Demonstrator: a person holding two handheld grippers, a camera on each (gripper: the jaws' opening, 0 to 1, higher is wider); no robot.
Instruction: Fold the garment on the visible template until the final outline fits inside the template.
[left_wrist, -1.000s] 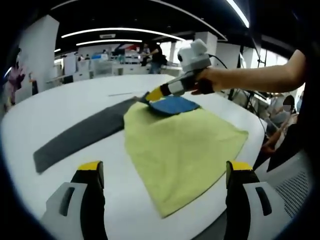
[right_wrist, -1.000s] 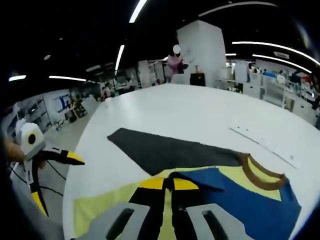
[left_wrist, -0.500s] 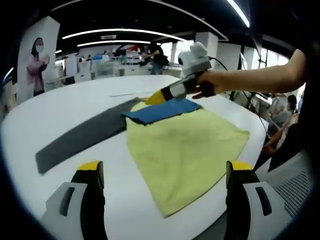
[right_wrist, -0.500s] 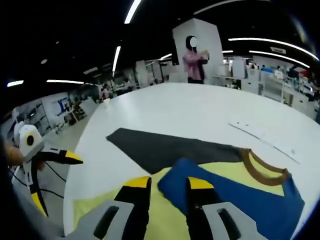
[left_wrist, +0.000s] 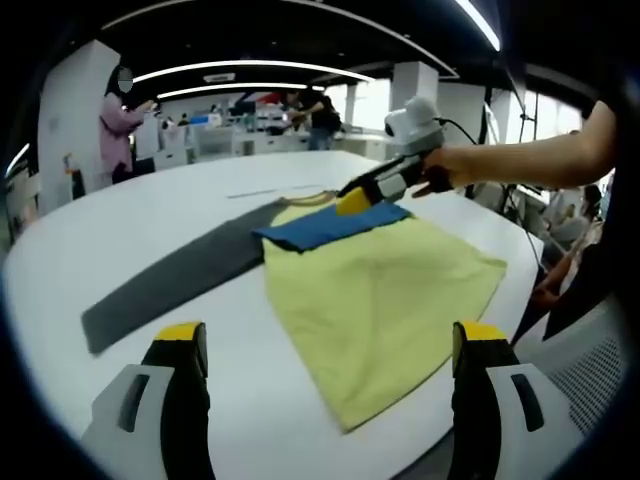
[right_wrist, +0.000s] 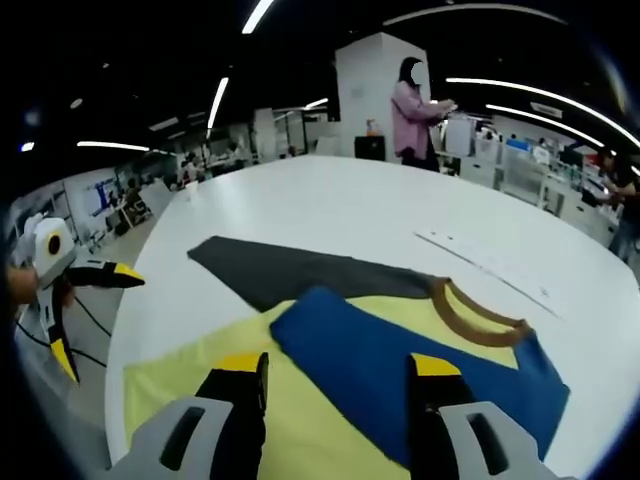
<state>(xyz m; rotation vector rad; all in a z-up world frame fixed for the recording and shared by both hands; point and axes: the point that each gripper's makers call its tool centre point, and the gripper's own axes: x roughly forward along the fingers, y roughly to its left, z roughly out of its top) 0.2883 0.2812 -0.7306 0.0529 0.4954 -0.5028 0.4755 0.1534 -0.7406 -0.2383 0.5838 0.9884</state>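
Note:
A yellow garment (left_wrist: 385, 290) with a brown collar (right_wrist: 480, 327) lies flat on the white table (left_wrist: 140, 210). Its blue sleeve (right_wrist: 390, 355) is folded across the yellow body (right_wrist: 190, 375). The dark grey template (left_wrist: 170, 275) stretches out from under the garment's far side, mostly uncovered. My right gripper (right_wrist: 338, 368) is open just above the blue sleeve with nothing between its jaws. In the left gripper view it hovers in a hand over the sleeve (left_wrist: 330, 225). My left gripper (left_wrist: 330, 345) is open at the near table edge, short of the garment.
A thin pale strip (right_wrist: 490, 265) lies on the table beyond the collar. A person in pink (right_wrist: 415, 105) stands past the far edge. The table edge (left_wrist: 520, 300) runs close beside the garment's right side. Desks and people fill the room behind.
My right gripper has opened and let go of the blue sleeve, which now lies spread flat over the yellow body. The right gripper has drawn back. My left gripper stays open.

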